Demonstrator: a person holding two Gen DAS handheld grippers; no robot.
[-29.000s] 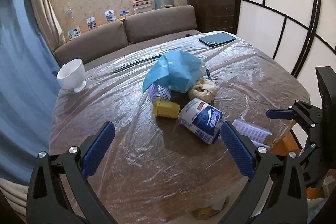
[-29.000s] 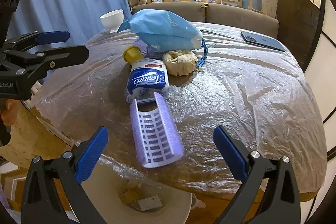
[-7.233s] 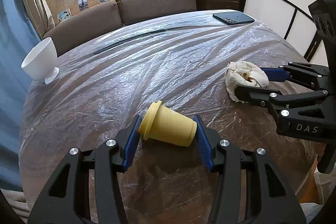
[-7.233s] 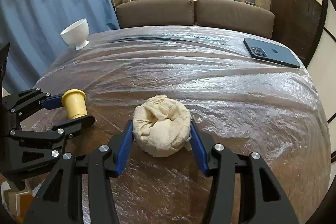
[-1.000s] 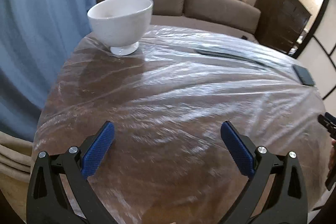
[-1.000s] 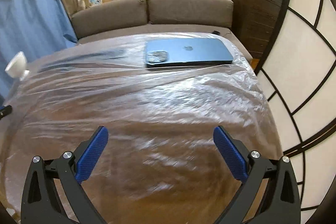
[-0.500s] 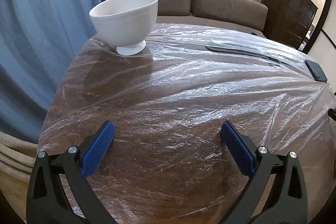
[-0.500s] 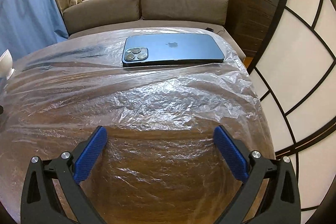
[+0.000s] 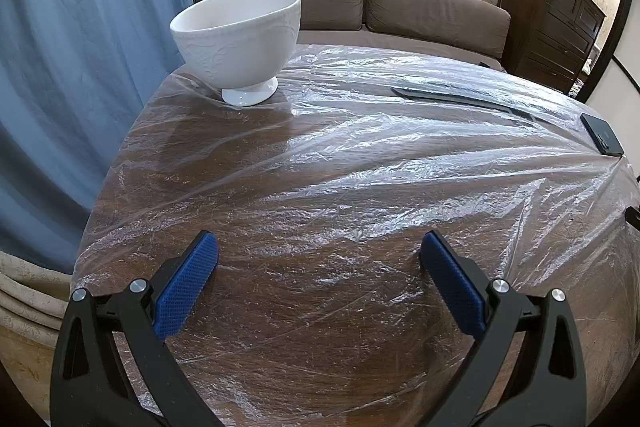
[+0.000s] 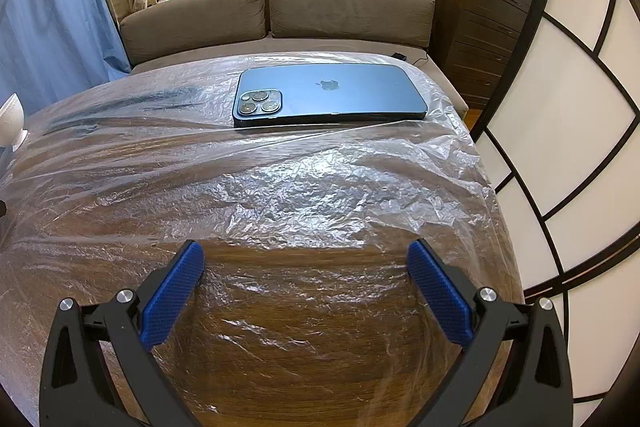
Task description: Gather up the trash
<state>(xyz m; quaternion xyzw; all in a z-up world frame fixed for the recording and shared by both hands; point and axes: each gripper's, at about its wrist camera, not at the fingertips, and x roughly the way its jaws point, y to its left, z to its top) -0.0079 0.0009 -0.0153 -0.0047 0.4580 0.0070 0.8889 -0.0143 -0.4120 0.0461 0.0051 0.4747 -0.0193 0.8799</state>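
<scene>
No trash shows on the round wooden table [image 9: 340,327] under its clear plastic sheet [image 10: 320,195]. My left gripper [image 9: 318,251] is open over the near left part of the table, nothing between its blue pads. My right gripper [image 10: 306,255] is open over the near right part, also holding nothing. A white footed bowl [image 9: 238,39] stands ahead of the left gripper near the table's far left edge. A blue phone [image 10: 328,95] lies face down ahead of the right gripper at the far side.
A brown sofa [image 10: 276,19] runs behind the table. Blue curtains [image 9: 72,47] hang on the left, a dark wooden dresser [image 10: 480,19] and a white panelled screen [image 10: 568,99] stand on the right. A thin dark strip [image 9: 460,99] lies under the plastic.
Both grippers have edged forward and steadied; the bowl and the phone sit slightly larger in their views. Both stay open and hold nothing.
</scene>
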